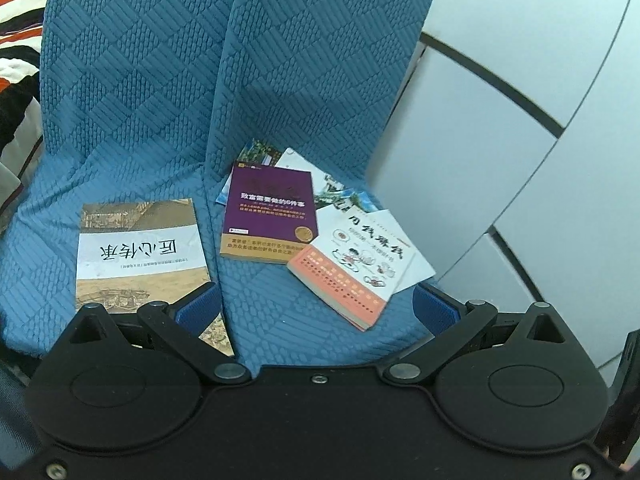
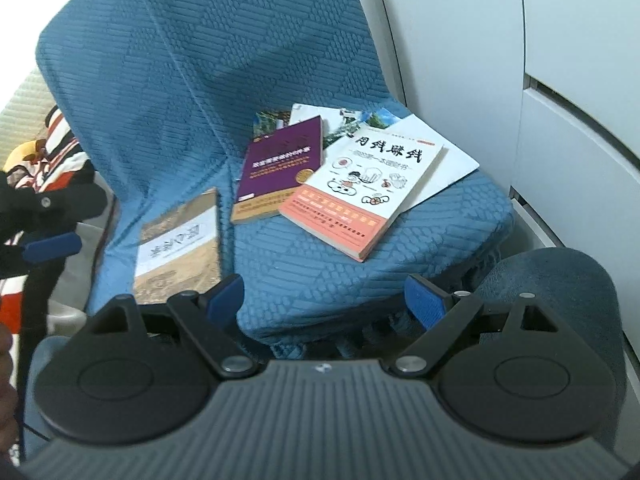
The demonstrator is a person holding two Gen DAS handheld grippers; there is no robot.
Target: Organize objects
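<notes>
Several books lie on a blue-covered seat (image 1: pixel 280 304). A brown-and-white book (image 1: pixel 140 252) (image 2: pixel 180 240) lies alone on the left. A purple book (image 1: pixel 270 212) (image 2: pixel 280 168) rests in the middle on top of some colourful booklets (image 1: pixel 336 190). A white-and-salmon book (image 1: pixel 356 264) (image 2: pixel 360 192) overlaps it on the right, over a white sheet (image 2: pixel 444 168). My left gripper (image 1: pixel 318 308) hangs open over the seat's front, its left pad above the brown book's near corner. My right gripper (image 2: pixel 324 300) is open too, in front of the seat edge, holding nothing.
The seat's tall blue backrest (image 1: pixel 160 60) rises behind the books. White cabinet panels (image 1: pixel 520 80) stand to the right. A striped cloth (image 1: pixel 16 20) lies at the far left. In the right wrist view the left gripper's blue finger (image 2: pixel 52 246) shows at the left, and a blue-clad knee (image 2: pixel 560 280) at the right.
</notes>
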